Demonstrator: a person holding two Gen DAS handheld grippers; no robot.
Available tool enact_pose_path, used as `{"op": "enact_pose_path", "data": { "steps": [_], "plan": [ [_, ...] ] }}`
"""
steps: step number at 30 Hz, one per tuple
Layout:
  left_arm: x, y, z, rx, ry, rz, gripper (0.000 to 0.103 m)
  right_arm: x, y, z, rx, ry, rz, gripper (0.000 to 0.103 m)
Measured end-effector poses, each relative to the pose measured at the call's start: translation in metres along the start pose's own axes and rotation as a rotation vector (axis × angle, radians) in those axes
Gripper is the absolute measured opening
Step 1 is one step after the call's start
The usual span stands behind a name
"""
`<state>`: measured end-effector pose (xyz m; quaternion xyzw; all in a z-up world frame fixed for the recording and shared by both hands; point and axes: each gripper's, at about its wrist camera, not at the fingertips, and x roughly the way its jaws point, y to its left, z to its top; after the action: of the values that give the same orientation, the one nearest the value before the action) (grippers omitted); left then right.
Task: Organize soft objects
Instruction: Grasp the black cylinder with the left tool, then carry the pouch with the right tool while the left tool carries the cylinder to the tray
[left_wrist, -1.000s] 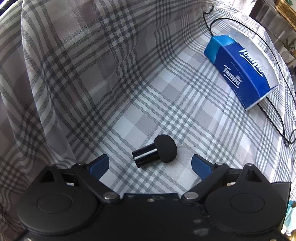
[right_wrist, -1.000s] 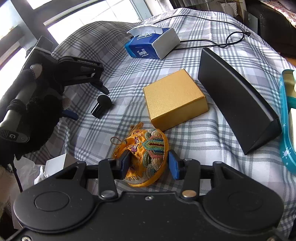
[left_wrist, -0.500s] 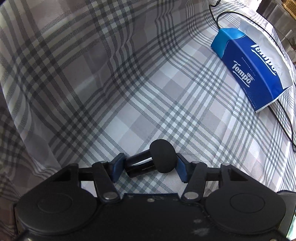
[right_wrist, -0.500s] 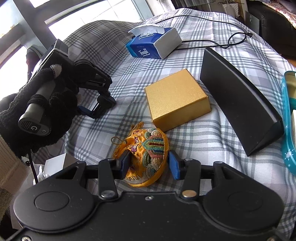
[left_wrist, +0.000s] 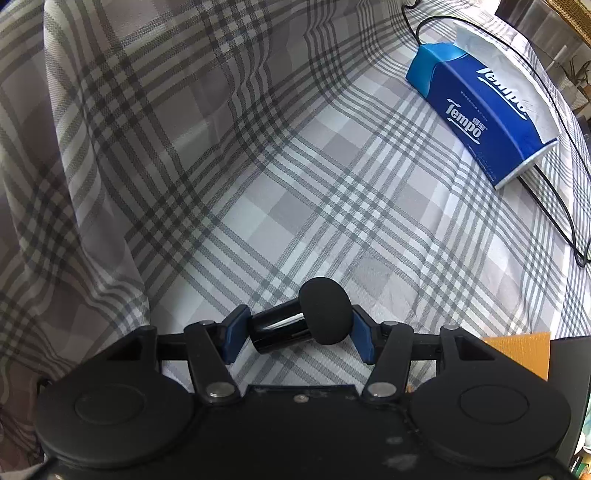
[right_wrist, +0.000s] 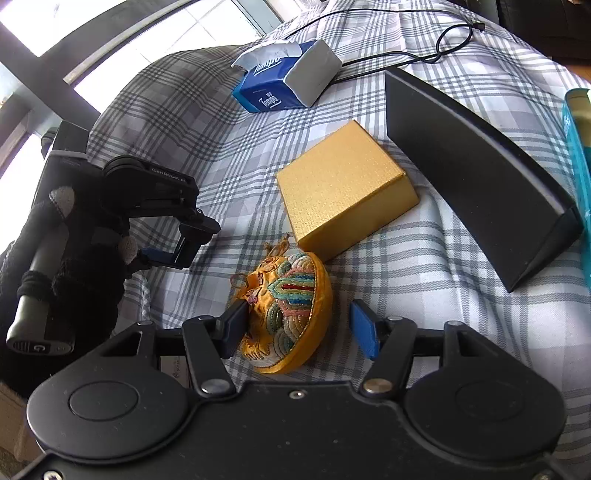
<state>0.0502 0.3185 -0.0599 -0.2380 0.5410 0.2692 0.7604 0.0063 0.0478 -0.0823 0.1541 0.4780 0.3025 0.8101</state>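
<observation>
Left wrist view: our left gripper (left_wrist: 297, 334) is clamped on the black sponge applicator (left_wrist: 306, 321), one pad on the end of the glossy handle, the other against the foam head. The grip runs along its length, so the foam end will compress and the piece could pivot; we should lift slowly and keep the jaws level. It sits mid-way across the plaid bedspread (left_wrist: 258, 184), toward the edge where the cloth drapes off. The Tempo tissue pack (left_wrist: 480, 110) and the black cable (left_wrist: 554, 206) lie toward the far right corner, well apart. Versus a second ago: the jaws were wide with the applicator lying loose between them; half a second ago they had already narrowed onto it, and now the grip reads the same, with the camera slightly shifted.

Right wrist view: our right gripper (right_wrist: 297, 326) straddles the embroidered yellow pouch (right_wrist: 286, 306). The left pad touches it, while the right pad stands clear with a visible gap, so it is partly open and not gripping, as far as the fisheye lets us judge. The pouch sits just beside the gold box (right_wrist: 343, 184), with the black wedge case (right_wrist: 480, 177) further right. Little has changed on this side; the left gripper (right_wrist: 166, 254) has moved in this view, and the applicator is hidden behind it.
</observation>
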Motion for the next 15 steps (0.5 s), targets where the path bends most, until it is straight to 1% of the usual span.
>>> {"op": "enact_pose_path", "data": {
  "steps": [1,2,3,5,11,15],
  "plan": [
    [-0.003,-0.001,-0.003,0.008,-0.004,-0.003,0.055,0.001,0.0,0.0,0.004,-0.002,0.01,0.059],
    [-0.007,-0.002,-0.006,0.016,-0.007,-0.006,0.055,0.001,0.0,0.0,0.002,-0.005,0.02,0.052],
    [-0.01,-0.002,-0.009,0.022,-0.009,-0.009,0.055,0.0,0.001,0.0,-0.005,-0.006,0.036,0.049],
    [-0.018,-0.003,-0.016,0.036,-0.015,-0.017,0.055,0.0,0.004,-0.001,-0.023,0.004,0.066,0.047],
    [-0.042,-0.002,-0.038,0.09,-0.027,-0.042,0.055,-0.01,0.014,-0.005,-0.089,-0.035,0.102,0.047],
    [-0.06,-0.001,-0.053,0.125,-0.044,-0.057,0.055,-0.02,0.014,-0.008,-0.102,-0.04,0.081,0.047]
  ]
}}
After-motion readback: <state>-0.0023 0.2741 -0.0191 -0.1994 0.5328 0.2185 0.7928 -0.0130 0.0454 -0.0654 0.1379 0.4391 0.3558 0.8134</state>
